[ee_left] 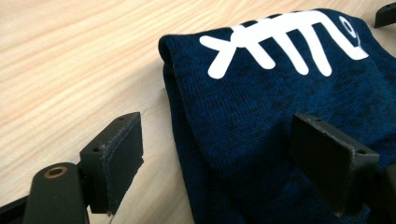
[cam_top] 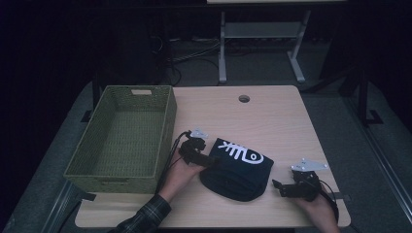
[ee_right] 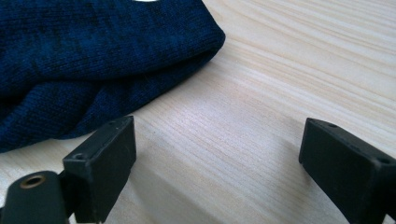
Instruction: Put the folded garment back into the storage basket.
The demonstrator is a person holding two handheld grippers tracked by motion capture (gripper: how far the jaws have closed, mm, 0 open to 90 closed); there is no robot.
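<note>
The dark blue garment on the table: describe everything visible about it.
The dark blue garment is a folded knit bundle with a white fishbone print on its top face. It lies flat on the front part of the wooden table, right of the green woven basket. The left gripper has open jaws straddling its edge, one over the fabric; actual contact is unclear. The right gripper sits open beside it, apart.
</note>
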